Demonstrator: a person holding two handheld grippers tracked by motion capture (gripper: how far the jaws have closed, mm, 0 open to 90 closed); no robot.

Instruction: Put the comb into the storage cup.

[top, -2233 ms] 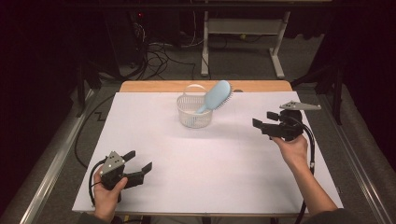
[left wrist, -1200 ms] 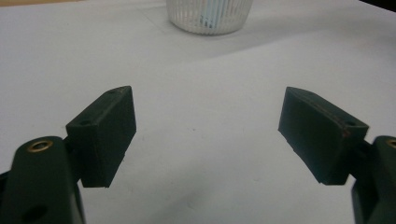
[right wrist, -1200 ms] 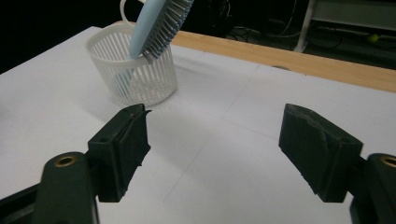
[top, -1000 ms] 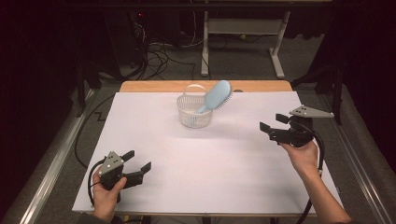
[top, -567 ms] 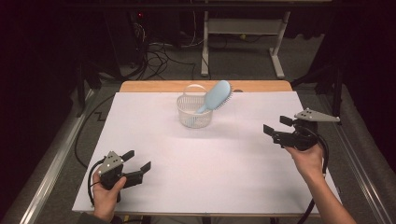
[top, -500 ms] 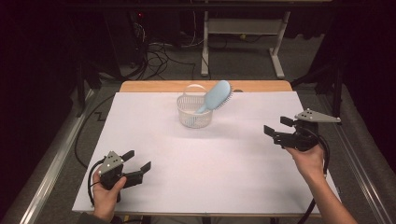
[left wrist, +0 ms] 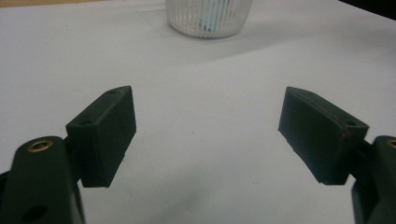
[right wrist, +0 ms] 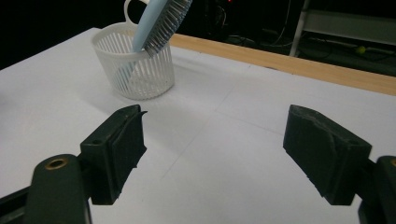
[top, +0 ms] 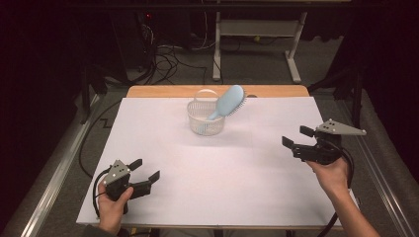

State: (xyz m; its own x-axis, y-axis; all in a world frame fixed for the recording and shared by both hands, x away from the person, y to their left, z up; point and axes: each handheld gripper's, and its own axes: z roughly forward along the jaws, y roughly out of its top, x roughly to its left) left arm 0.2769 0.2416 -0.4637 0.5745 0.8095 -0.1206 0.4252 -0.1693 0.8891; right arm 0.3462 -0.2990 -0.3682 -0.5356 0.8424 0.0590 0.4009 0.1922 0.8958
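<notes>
Hairbrush point(top: 228, 101) stands handle-down in the basket point(top: 204, 125), far side of the surface point(top: 237, 187), head overhanging the rim (top-heavy). Both grippers' fingers wide, empty: left gripper point(top: 146, 173), right gripper point(top: 296, 138). Risk: a nudge tips the light basket.

The person's left hand point(top: 112, 197) comes in from the bottom edge and grips the black 2-jaw left gripper point(top: 146, 172) low near the surface, its jaws pointing right and away, spread wide with nothing between them. The right hand point(top: 330, 174) holds the black right gripper point(top: 295, 138), topped by a grey three-cornered plate, raised and aimed left. Its jaws have just been opening and stand wide apart, empty.
</notes>
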